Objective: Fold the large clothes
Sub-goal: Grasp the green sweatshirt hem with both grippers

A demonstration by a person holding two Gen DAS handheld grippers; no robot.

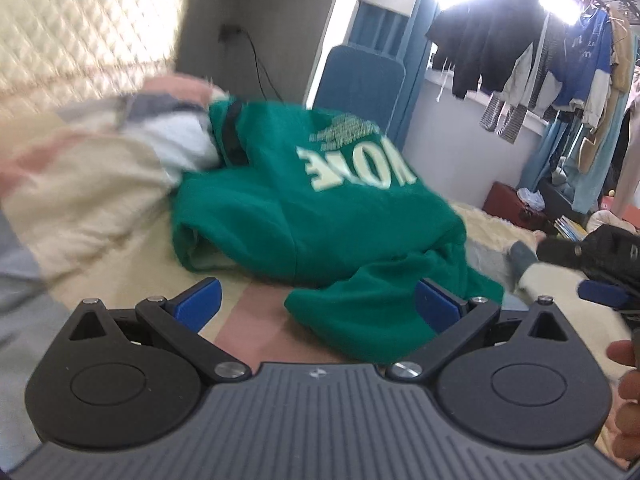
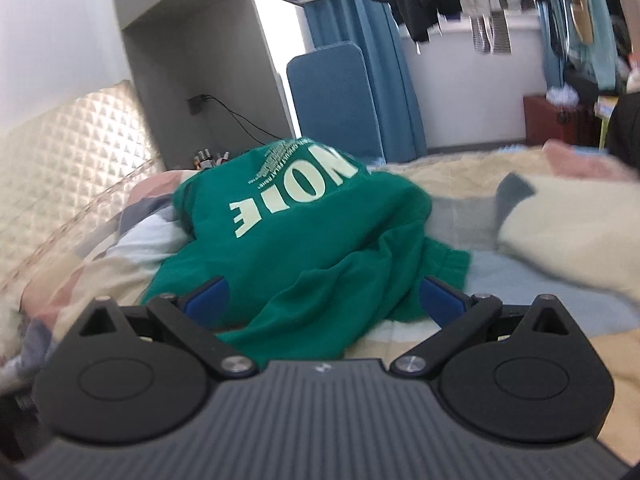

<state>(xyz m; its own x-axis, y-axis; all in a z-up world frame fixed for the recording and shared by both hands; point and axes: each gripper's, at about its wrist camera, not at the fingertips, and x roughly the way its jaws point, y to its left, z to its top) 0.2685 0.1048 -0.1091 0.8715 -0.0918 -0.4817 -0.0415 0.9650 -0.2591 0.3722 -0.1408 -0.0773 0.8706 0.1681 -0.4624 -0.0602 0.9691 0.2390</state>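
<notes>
Green fabric fills the space between the blue pads of both tools. On my left hand-held gripper (image 1: 318,304), the jaws stand wide apart, and a loose fold of the green sweatshirt (image 1: 320,208) lies between them without being pinched. On my right hand-held gripper (image 2: 324,300), the jaws are likewise spread, with a sleeve or hem of the same sweatshirt (image 2: 304,232) bunched across the gap; neither pad presses on it as far as I can see. The sweatshirt sits crumpled in a heap on the bed (image 1: 120,248), its pale printed lettering facing up and reading upside down from both wrist views. A patchwork quilt (image 2: 552,216) in cream, pink and grey lies rumpled around it. Beyond the bed I see a quilted headboard (image 2: 60,160), a blue chair back (image 1: 360,80) and clothes hanging on a rail (image 1: 540,52) by the window. Both views are motion-blurred.
</notes>
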